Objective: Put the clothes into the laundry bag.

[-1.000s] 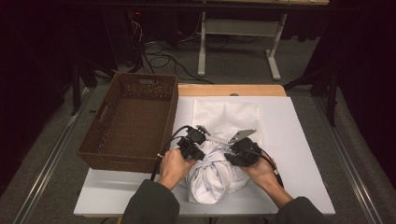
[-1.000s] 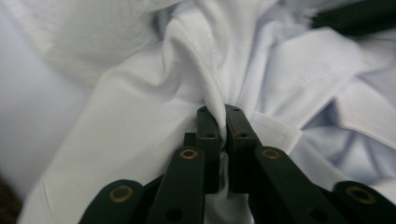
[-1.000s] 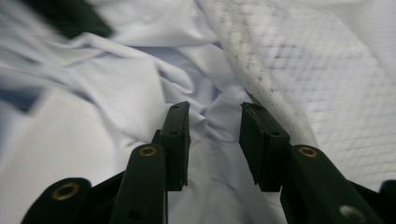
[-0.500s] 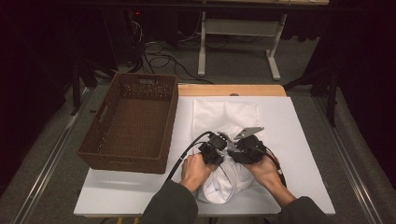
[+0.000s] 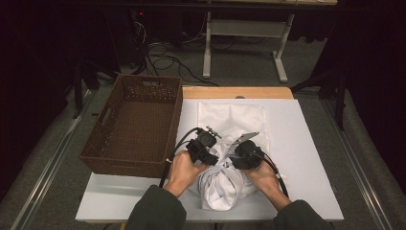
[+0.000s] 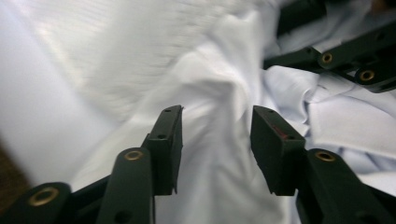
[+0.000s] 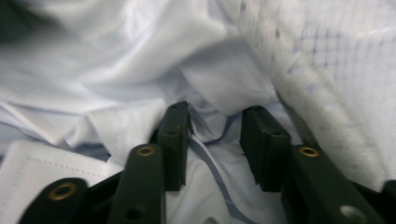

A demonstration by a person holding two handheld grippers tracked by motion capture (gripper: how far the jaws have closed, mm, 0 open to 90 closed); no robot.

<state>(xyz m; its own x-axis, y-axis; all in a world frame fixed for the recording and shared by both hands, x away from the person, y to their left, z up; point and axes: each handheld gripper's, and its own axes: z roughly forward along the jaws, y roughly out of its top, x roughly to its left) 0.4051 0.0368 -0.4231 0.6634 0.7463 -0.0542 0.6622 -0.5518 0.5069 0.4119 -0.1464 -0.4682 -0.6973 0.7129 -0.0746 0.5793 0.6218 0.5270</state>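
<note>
Your left gripper [image 5: 205, 149] and right gripper [image 5: 243, 155] sit close together on the bunched white garment [image 5: 225, 184], near the front of the white table [image 5: 306, 158]. Brown wicker basket [image 5: 136, 124] stands left of it, beside your left hand [image 5: 184, 167].

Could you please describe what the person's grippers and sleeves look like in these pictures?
Both the left gripper and the right gripper are black, each trailing a black cable. The right one carries a grey three-cornered plate on top. Their flat black jaws turn on brass-coloured rivets, as the gripper views show, and one left pad bears a small red mark. The sleeves are dark olive-grey.
</note>
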